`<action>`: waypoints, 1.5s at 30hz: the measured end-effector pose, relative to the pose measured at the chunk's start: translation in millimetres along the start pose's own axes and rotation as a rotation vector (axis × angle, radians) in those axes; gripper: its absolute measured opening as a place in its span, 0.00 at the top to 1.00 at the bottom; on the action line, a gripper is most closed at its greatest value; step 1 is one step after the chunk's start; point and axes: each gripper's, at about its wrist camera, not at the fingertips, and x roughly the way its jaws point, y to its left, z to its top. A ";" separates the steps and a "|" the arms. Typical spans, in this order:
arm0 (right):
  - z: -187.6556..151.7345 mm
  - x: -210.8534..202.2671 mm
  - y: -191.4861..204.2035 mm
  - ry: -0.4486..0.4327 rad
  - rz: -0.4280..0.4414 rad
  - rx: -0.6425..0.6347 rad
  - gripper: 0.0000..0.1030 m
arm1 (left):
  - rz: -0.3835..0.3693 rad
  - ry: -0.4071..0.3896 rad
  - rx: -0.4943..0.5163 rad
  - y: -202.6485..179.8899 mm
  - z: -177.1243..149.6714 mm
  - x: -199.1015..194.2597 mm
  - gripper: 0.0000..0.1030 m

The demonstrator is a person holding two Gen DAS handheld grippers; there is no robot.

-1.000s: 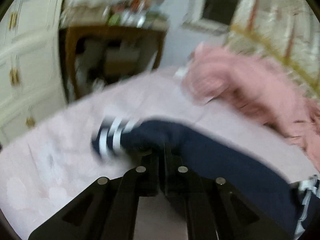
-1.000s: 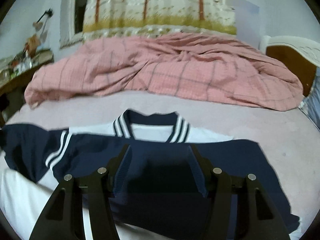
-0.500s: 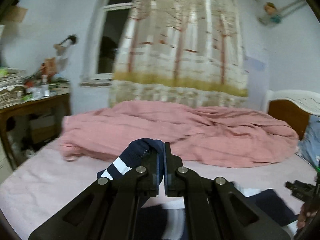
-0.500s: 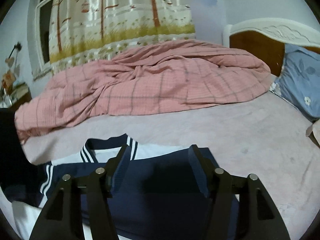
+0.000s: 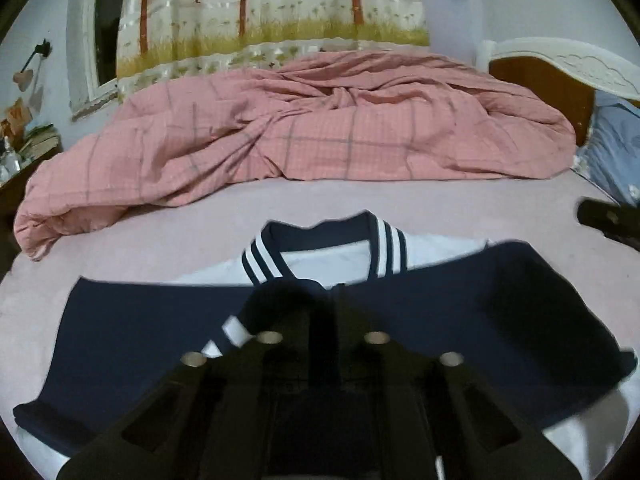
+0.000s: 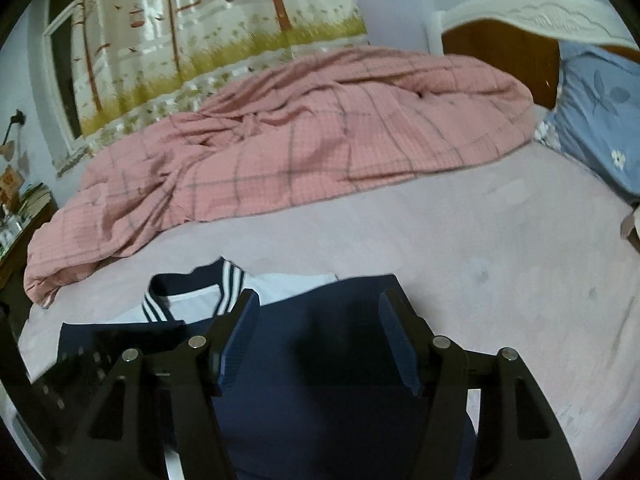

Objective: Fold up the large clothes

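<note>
A navy and white jacket (image 5: 460,300) lies spread on the pink bed sheet (image 5: 180,236), its striped collar (image 5: 320,248) toward the rumpled pink checked quilt (image 5: 304,128) heaped at the far side; both navy sleeves are folded across the white body, the striped cuff (image 5: 232,330) of one showing just beside the left claw (image 5: 334,312).

The left claw hangs low over the middle of the jacket; its jaws have just been opening and now stand a narrow slit apart; dark cloth shows through the gap, but whether any lies between the pads I cannot tell, black fingers against navy.

The right claw (image 6: 318,332) is over the jacket's right half, jaws wide apart and holding nothing; the folded navy sleeve (image 6: 340,360) lies flat below and between the blue ribbed pads (image 6: 240,336).

A blue flowered pillow (image 6: 596,108) leans by the white headboard (image 6: 532,12); a tree-patterned curtain (image 5: 272,4) hangs behind the bed.
</note>
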 end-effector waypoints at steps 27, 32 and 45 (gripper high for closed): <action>-35.8 -0.3 104.4 0.034 0.118 -0.242 0.37 | -0.286 0.162 0.116 69.6 -63.2 -91.0 0.10; -38.7 -23.4 119.7 -0.010 0.184 -0.254 0.37 | -0.356 -0.037 -0.105 132.5 -46.9 -133.2 0.10; -105.1 -59.0 274.5 0.055 0.466 -0.593 0.37 | 0.070 0.138 -0.489 282.1 -78.3 -66.6 0.21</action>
